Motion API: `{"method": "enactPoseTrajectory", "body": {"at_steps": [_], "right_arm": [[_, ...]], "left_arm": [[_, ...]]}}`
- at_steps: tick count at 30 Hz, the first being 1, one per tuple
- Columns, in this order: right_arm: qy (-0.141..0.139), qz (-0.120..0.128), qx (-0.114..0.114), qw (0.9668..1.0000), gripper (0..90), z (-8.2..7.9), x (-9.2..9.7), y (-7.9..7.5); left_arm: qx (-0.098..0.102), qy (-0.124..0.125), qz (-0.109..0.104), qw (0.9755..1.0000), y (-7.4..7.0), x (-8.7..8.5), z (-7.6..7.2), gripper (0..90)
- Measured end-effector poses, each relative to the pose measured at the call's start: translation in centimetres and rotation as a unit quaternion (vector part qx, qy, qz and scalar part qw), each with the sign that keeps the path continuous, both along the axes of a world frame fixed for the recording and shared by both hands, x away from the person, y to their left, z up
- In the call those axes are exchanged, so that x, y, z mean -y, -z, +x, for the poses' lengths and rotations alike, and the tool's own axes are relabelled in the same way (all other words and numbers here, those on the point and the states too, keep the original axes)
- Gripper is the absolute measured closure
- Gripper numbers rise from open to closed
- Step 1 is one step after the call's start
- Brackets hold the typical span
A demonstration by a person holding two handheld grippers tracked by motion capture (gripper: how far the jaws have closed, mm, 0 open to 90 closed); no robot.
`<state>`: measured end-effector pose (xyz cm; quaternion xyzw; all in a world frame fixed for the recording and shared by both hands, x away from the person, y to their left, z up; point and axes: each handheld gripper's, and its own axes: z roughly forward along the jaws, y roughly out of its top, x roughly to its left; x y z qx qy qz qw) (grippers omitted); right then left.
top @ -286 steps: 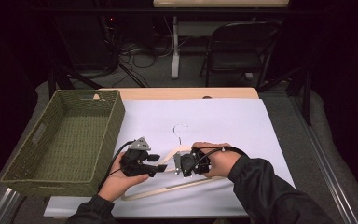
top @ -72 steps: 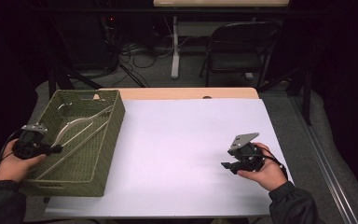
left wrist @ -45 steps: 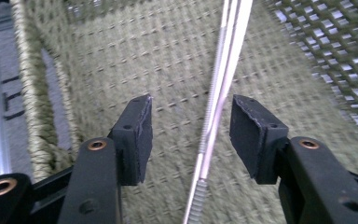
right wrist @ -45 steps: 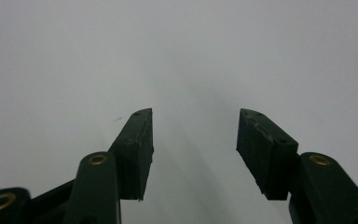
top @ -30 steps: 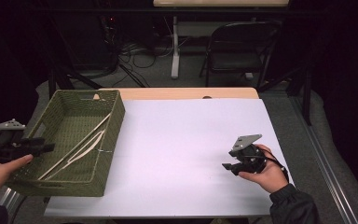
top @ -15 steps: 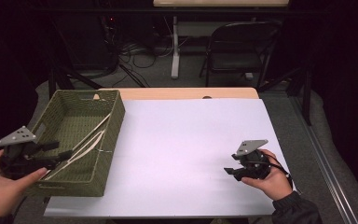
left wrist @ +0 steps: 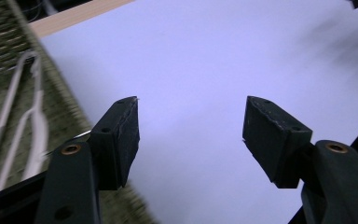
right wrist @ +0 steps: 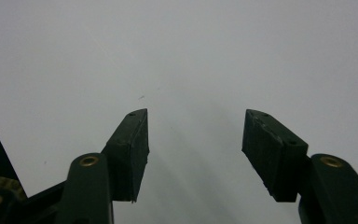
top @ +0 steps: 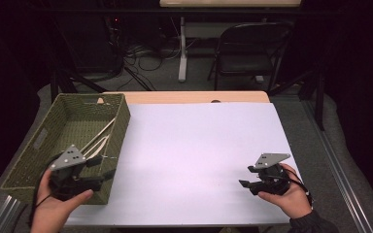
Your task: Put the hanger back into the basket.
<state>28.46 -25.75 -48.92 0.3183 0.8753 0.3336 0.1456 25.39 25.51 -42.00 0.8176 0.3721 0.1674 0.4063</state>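
Your left gripper [top: 99,167] is a black body topped by a grey 3-cornered plate with small dark holes, and a black cable trails from it past your wrist. Your right gripper [top: 243,184] is built the same way, its cable looping around your hand. Up close, each carries 2 black arms with a brass-coloured rivet near the tip and a blocky, scuffed black pad [left wrist: 123,135]. Your right forearm wears a dark grey sleeve [top: 311,224].

Hanger [top: 98,141] partly hidden by basket wall [top: 119,141].
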Motion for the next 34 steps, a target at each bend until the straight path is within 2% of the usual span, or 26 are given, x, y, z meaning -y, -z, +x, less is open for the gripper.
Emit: {"method": "enactPoseTrajectory", "body": {"at_steps": [4, 5, 6, 9, 11, 14, 15, 16, 19, 21, 23, 24, 25, 28, 29, 32, 34], "right_arm": [[0.005, 0.001, -0.003, 1.0000, 40.8, -0.4, 0.3, 0.2], [0.004, 0.010, 0.001, 0.9999, 40.8, -0.5, 0.3, 0.4], [0.004, 0.005, -0.001, 1.0000, 40.8, -0.6, 0.3, 0.4], [0.003, 0.017, 0.002, 0.9998, 40.9, -1.0, 0.2, 0.9], [0.003, 0.011, -0.004, 0.9999, 40.9, -1.1, 0.1, 1.1], [-0.001, 0.010, -0.001, 0.9999, 40.8, -1.3, -0.1, 1.5], [0.000, 0.006, -0.003, 1.0000, 40.8, -1.3, -0.1, 1.5], [-0.001, 0.013, 0.000, 0.9999, 40.8, -1.3, -0.2, 1.6], [0.000, 0.007, -0.002, 1.0000, 40.9, -1.4, -0.2, 1.8], [-0.001, 0.018, 0.002, 0.9998, 40.8, -1.4, -0.3, 2.1], [0.001, 0.016, 0.000, 0.9999, 40.9, -1.4, -0.3, 2.3], [0.001, 0.023, 0.004, 0.9997, 40.9, -1.3, -0.3, 2.6], [0.002, 0.017, 0.001, 0.9999, 40.9, -1.3, -0.3, 2.6], [0.004, 0.019, -0.001, 0.9998, 41.0, -1.2, -0.3, 3.2], [0.007, 0.028, 0.005, 0.9996, 41.0, -1.1, -0.3, 3.5], [0.011, 0.024, -0.001, 0.9996, 41.0, -1.0, 0.0, 3.9], [0.019, 0.037, 0.010, 0.9991, 41.2, -0.8, 0.3, 4.1]], "left_arm": [[0.012, 0.019, -0.010, 0.9997, 1.3, 2.1, -0.4, 37.4], [0.012, 0.020, -0.013, 0.9996, 1.4, 2.4, -0.5, 37.5], [0.011, 0.029, -0.016, 0.9994, 1.8, 2.9, -0.6, 37.6], [0.008, 0.045, -0.016, 0.9988, 2.8, 4.1, -0.8, 37.7], [0.000, 0.053, -0.019, 0.9984, 3.7, 4.7, -0.8, 37.8], [-0.003, 0.062, -0.008, 0.9980, 5.1, 5.5, -0.9, 37.9], [-0.005, 0.064, -0.003, 0.9979, 5.5, 5.7, -0.9, 38.0], [-0.008, 0.064, -0.002, 0.9979, 5.9, 5.8, -1.0, 38.0], [-0.013, 0.069, -0.002, 0.9975, 7.2, 5.9, -0.9, 38.3], [-0.015, 0.069, 0.001, 0.9975, 8.0, 5.7, -0.8, 39.1], [-0.015, 0.066, -0.002, 0.9977, 8.7, 5.5, -0.6, 39.1], [-0.015, 0.070, -0.004, 0.9974, 9.0, 5.4, -0.6, 39.1], [-0.015, 0.071, -0.008, 0.9973, 9.3, 5.5, -0.7, 39.1], [-0.015, 0.076, -0.004, 0.9970, 10.0, 5.6, -0.5, 39.0], [-0.023, 0.074, -0.006, 0.9969, 10.3, 5.7, -0.5, 38.7], [-0.027, 0.077, -0.003, 0.9966, 10.9, 5.7, -0.1, 37.6], [-0.034, 0.073, -0.009, 0.9967, 11.5, 5.8, 0.2, 37.2]]}}
